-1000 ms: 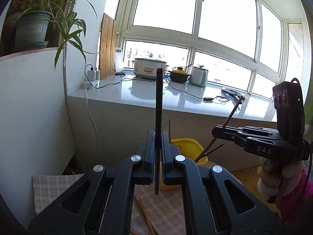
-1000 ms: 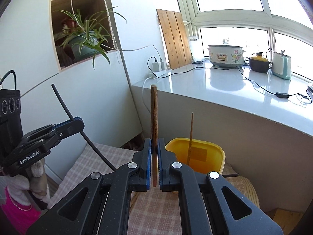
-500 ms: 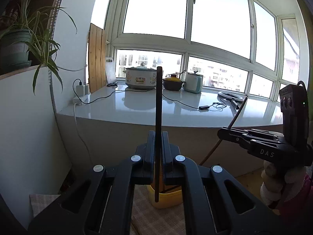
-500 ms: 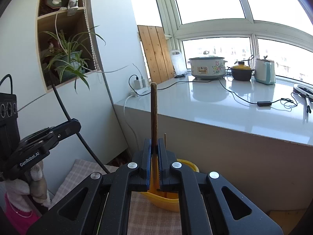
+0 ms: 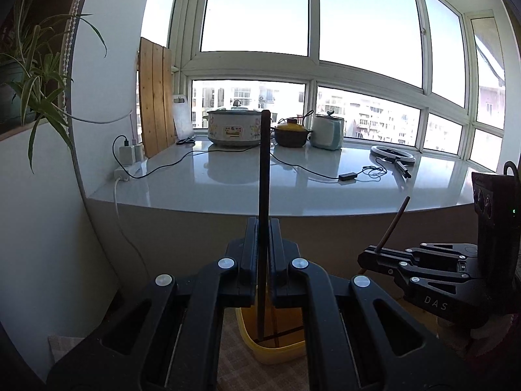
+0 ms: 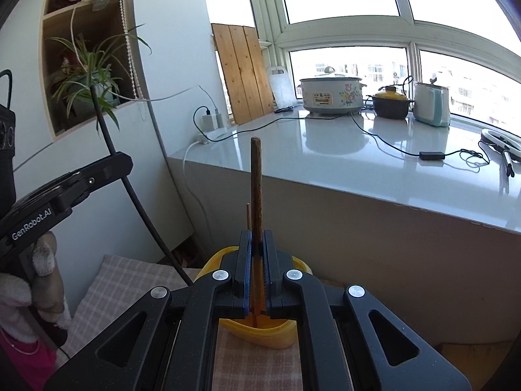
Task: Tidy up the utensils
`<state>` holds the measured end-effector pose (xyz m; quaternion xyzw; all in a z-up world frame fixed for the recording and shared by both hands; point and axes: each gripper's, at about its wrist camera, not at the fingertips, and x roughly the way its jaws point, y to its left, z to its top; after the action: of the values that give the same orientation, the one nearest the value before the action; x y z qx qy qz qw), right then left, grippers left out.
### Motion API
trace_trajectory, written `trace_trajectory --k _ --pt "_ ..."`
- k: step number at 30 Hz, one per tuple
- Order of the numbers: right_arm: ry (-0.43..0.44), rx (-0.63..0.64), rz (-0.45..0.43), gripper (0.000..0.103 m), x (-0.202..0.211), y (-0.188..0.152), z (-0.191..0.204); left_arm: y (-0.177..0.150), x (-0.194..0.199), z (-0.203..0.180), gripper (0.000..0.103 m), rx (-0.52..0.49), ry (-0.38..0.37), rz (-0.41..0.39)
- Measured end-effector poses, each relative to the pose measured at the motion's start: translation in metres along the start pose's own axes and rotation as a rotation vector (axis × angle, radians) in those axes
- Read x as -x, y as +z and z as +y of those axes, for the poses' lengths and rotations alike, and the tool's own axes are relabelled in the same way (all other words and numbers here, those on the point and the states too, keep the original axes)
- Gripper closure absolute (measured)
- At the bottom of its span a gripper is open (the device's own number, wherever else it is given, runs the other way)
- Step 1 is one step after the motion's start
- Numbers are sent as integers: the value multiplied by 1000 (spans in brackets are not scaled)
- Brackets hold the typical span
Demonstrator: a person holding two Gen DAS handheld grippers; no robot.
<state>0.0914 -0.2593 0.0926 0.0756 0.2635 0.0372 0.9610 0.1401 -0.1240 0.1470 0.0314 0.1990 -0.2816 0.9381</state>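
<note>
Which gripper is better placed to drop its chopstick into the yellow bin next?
Left, marginally. The left gripper holds its dark chopstick with the tip already inside the yellow bin. The right gripper's brown chopstick also looks over it.

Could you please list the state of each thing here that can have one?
Left gripper: shut on the dark chopstick, held upright.
Right gripper: shut on the brown chopstick, upright.
Yellow container: open, sticks inside.
Rice cooker: lid on.
Charger: plugged in.
</note>
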Motion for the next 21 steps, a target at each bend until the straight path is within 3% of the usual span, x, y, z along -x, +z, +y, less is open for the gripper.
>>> trace_trajectory --k 21 --pt "12 -16 104 98 -21 -27 -6 -58 -32 12 100 97 -33 171"
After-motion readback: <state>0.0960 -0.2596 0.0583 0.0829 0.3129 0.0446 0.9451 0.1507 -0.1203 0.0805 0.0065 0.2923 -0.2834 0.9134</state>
